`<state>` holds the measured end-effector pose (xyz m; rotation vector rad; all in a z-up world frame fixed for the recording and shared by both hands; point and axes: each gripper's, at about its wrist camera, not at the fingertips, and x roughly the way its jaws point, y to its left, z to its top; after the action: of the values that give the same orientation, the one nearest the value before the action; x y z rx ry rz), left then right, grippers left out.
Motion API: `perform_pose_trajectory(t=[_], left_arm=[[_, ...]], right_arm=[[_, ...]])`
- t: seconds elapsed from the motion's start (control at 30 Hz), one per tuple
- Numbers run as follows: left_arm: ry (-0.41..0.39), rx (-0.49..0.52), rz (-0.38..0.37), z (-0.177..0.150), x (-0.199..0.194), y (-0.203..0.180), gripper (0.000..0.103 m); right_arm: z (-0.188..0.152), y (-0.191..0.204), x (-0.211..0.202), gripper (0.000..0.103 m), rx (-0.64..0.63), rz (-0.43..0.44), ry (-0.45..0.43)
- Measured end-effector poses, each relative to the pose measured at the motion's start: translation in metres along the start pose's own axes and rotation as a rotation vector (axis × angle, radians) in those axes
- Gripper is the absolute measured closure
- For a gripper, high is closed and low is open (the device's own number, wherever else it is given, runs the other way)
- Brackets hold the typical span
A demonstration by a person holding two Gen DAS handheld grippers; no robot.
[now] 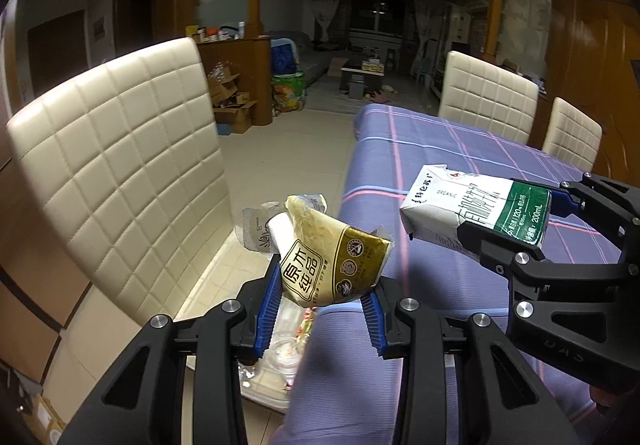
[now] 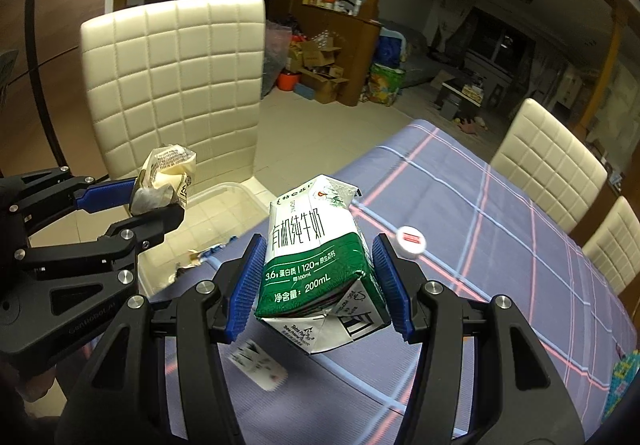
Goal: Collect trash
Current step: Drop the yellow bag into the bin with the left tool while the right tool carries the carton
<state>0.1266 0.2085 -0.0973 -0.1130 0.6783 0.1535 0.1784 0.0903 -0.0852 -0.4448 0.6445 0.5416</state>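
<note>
The left gripper point(image 1: 320, 309) is clamped on a crumpled yellow-and-gold plastic tissue wrapper point(image 1: 332, 261), held in the air past the near left edge of the purple checked tablecloth point(image 2: 500, 245). The right gripper point(image 2: 316, 285) is clamped on a dented green-and-white milk carton point(image 2: 316, 257), lifted above the cloth. Below the wrapper, on the floor by the cream quilted chair point(image 1: 120, 165), sits a clear plastic bin point(image 2: 236, 193) with scraps already in it. Two pieces are thus picked up but not yet dropped. Left on the table: a white bottle cap point(image 2: 411, 241) and a blurred small white packet point(image 2: 260, 365) near the carton.
</note>
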Motion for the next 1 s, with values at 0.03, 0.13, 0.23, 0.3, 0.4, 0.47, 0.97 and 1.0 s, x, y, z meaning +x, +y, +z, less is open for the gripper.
perform_pose_trajectory(t=[0.03, 0.13, 0.23, 0.3, 0.4, 0.47, 0.97, 1.0], left_arm=[[0.001, -0.007, 0.004, -0.001, 0.001, 0.005, 0.067], [0.005, -0.026, 0.021, -0.002, 0.004, 0.02, 0.067], [0.007, -0.039, 0.046, -0.003, 0.008, 0.032, 0.067], [0.014, -0.041, 0.053, -0.003, 0.013, 0.038, 0.067], [0.023, -0.043, 0.068, -0.004, 0.02, 0.045, 0.065], [0.024, -0.046, 0.083, -0.005, 0.024, 0.047, 0.065], [0.051, -0.121, 0.106, -0.011, 0.047, 0.076, 0.029], [0.053, -0.127, 0.107, -0.012, 0.047, 0.078, 0.029]], right_arm=[[0.001, 0.004, 0.001, 0.047, -0.006, 0.003, 0.001], [0.006, 0.014, 0.007, 0.047, -0.021, 0.012, 0.006], [0.01, 0.024, 0.015, 0.047, -0.03, 0.02, 0.014], [0.012, 0.028, 0.019, 0.047, -0.032, 0.021, 0.017], [0.015, 0.031, 0.027, 0.047, -0.027, 0.019, 0.026], [0.016, 0.03, 0.032, 0.047, -0.02, 0.018, 0.034], [0.018, 0.035, 0.061, 0.047, -0.019, 0.025, 0.091], [0.018, 0.036, 0.063, 0.047, -0.022, 0.029, 0.094]])
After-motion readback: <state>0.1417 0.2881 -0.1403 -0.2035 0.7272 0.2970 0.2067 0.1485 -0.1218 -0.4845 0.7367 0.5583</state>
